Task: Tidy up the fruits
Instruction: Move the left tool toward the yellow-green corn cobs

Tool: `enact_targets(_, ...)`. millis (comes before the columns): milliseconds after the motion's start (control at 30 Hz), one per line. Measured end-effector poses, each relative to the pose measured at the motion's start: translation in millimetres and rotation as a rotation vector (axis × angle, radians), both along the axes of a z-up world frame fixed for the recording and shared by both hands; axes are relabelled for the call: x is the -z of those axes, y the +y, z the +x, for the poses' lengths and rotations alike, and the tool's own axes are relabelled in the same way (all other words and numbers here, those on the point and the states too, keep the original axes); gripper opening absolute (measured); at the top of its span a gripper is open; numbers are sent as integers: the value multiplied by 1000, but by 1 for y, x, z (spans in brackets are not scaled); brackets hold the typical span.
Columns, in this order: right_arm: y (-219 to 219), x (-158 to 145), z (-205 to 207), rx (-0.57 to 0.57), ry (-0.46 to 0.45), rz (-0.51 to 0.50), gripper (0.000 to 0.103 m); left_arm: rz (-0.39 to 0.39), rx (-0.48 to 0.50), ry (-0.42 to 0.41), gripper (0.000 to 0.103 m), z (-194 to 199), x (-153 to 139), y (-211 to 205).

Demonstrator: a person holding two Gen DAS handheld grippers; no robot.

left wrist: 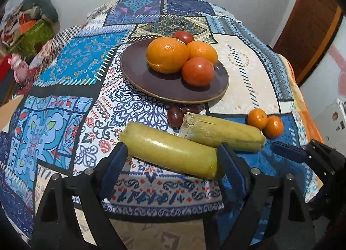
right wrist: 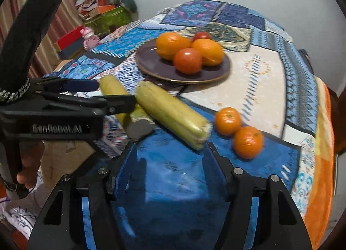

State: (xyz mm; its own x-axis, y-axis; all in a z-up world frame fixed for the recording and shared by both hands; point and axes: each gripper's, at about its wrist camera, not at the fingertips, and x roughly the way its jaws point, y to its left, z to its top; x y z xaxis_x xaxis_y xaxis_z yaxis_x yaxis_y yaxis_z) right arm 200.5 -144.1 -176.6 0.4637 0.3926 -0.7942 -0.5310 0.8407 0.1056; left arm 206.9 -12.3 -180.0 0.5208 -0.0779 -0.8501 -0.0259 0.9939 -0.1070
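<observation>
While uncertainly gripped, cane piece [left wrist: 170,152] between jaws.

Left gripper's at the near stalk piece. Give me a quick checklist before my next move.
1. Near stalk between the left gripper fingers: ok.
2. Pads pressing firmly on it: cannot tell.
3. Right gripper open and empty: ok.
4. Bare room on the plate: ok.
5. All fruit on the plate: not ok; far stalk, two mandarins and a dark grape lie on the cloth.

oranges [left wrist: 167,55] – 2 | tomatoes [left wrist: 197,71] – 2 | mandarins [left wrist: 257,118] – 2 | cane pieces [left wrist: 170,153] – 2 | plate [left wrist: 138,72] – 1
</observation>
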Motion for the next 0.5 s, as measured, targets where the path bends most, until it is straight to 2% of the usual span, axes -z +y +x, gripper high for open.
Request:
enact_targets(133,-13,-3,7,45,11,17,61,-11,-25,9,91,8,7,-1)
enact_targets(300,-14,-6,12,49,6,20,61,7,3,-2,92,10,12,-4)
enact_targets(433,-11,-5,18,50,6,22,61,-26,6,34,92,15,19,-1)
enact_targets(500,-11,-6,21,49,6,28,61,-23,16,38,88,15,20,-2)
